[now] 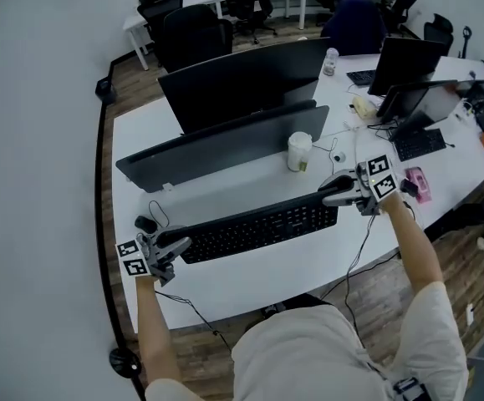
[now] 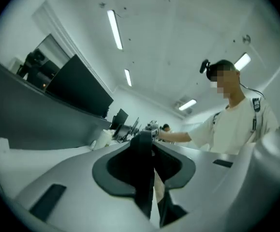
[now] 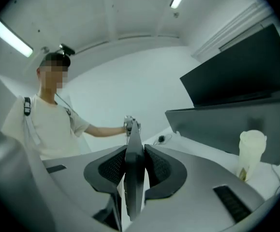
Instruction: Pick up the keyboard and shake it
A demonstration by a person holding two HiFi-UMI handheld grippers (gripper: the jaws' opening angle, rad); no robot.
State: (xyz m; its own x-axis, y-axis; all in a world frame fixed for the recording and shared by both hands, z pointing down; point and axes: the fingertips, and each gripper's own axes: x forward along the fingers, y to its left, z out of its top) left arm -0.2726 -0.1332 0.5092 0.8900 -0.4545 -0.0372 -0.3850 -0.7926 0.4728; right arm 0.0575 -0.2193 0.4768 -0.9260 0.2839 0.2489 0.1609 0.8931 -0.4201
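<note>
Tabletop [image 1: 308,261]: white, curved front edge. A person in a white shirt stands at it with one pair of tongs in each hand.

Monitor [image 1: 242,82]: large and dark, at the back of the tabletop. In the right gripper view the monitor [image 3: 236,76] fills the upper right.

Panel [image 1: 225,144]: long, dark grey, just in front of the monitor and lower. It runs roughly parallel to the keyboard.

Keyboard [image 1: 262,226]: black, in front of the panel, spanning between the two tongs with its keys toward the head camera. Both gripper views show it edge-on. In the left gripper view the keyboard [image 2: 142,173] is a thin dark blade between the jaws. In the right gripper view the keyboard [image 3: 134,178] runs away to the far hand. I cannot tell whether its lower edge touches the tabletop.

Left tongs [image 1: 177,244]: at the keyboard's left end, pointing along it. In their own view the left tongs [image 2: 144,149] are clamped on that end, one jaw against each face.

Right tongs [image 1: 332,195]: at the right end. In their own view the right tongs [image 3: 135,153] are likewise clamped on the keyboard, with the ribbed pads pressed to both faces.

Cup [image 1: 298,151]: white, upright, at the panel's right end, behind the keyboard and apart from it. In the right gripper view the cup [image 3: 252,151] stands right of the jaws.

Mouse [image 1: 145,223]: small, dark, cabled, just beyond the keyboard's left end, near the left tongs.
</note>
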